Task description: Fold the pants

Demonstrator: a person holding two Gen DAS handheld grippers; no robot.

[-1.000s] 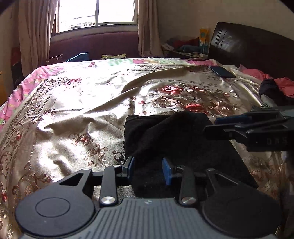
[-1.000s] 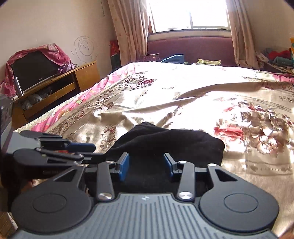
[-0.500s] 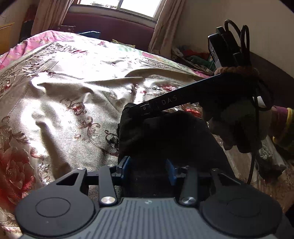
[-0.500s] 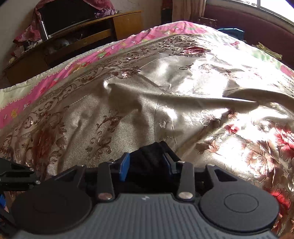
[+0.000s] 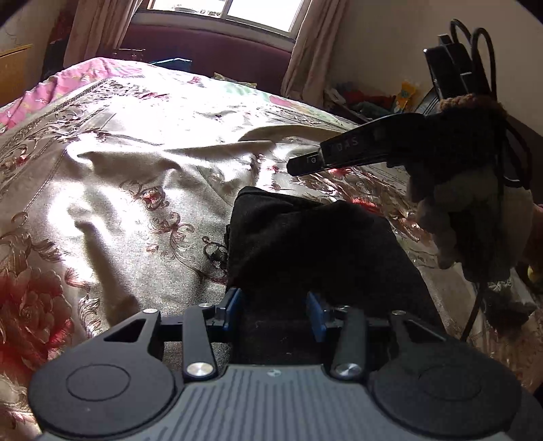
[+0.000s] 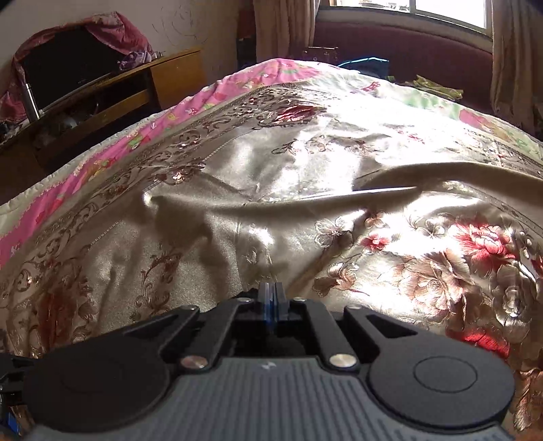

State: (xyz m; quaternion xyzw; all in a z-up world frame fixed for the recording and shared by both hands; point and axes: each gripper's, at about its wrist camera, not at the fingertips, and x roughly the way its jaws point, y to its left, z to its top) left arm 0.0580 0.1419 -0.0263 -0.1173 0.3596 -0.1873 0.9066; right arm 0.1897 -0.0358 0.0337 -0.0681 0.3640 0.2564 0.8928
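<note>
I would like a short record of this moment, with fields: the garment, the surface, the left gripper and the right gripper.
garment: black pants, folded into a compact pile
surface: floral gold bedspread on a bed
left gripper: open, blue pads either side of the near edge of the pants
right gripper: shut; lifted above the pants in the left wrist view; whether it pinches cloth cannot be told

black grippers, blue-padded jaws, silver screws, grey glove (image 5: pixel 475 210)

Floral bedspread (image 6: pixel 237 217) (wrinkled), window (image 5: pixel 220 10)
</note>
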